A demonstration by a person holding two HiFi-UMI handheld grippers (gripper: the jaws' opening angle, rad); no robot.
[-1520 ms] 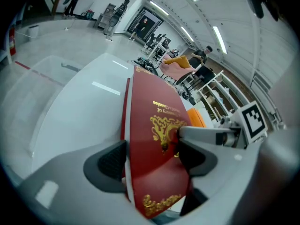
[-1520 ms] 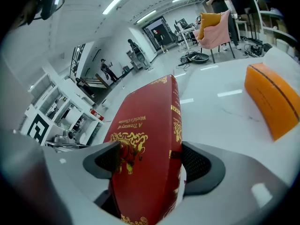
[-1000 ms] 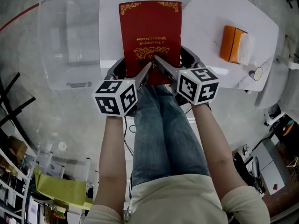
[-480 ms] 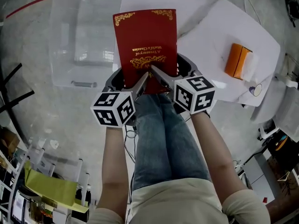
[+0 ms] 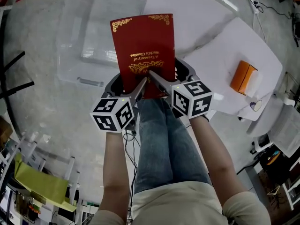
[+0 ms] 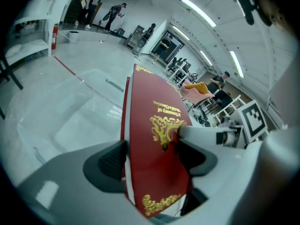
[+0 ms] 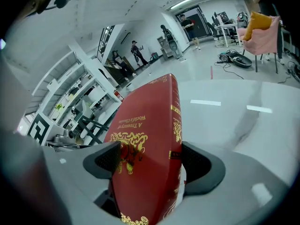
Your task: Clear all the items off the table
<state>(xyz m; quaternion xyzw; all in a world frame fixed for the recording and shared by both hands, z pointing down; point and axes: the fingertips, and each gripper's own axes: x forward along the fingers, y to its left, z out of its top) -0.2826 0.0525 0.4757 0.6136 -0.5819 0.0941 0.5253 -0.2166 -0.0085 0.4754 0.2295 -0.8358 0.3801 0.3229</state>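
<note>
A red hardback book with gold ornament is held up in the air between both grippers. My left gripper grips its near edge from the left and my right gripper from the right. In the left gripper view the book stands between the pads of the left gripper, which press on its covers. The right gripper likewise clamps the book across cover and spine. The book hangs over the gap between the table's left edge and a clear bin.
A clear plastic bin stands on the floor at the left. The white table lies to the right, carrying an orange and white packet and a small round thing near its edge. The person's legs are below the grippers.
Both grippers have carried the book to the left, off the table and toward the clear bin. The grip on the book is unchanged.
</note>
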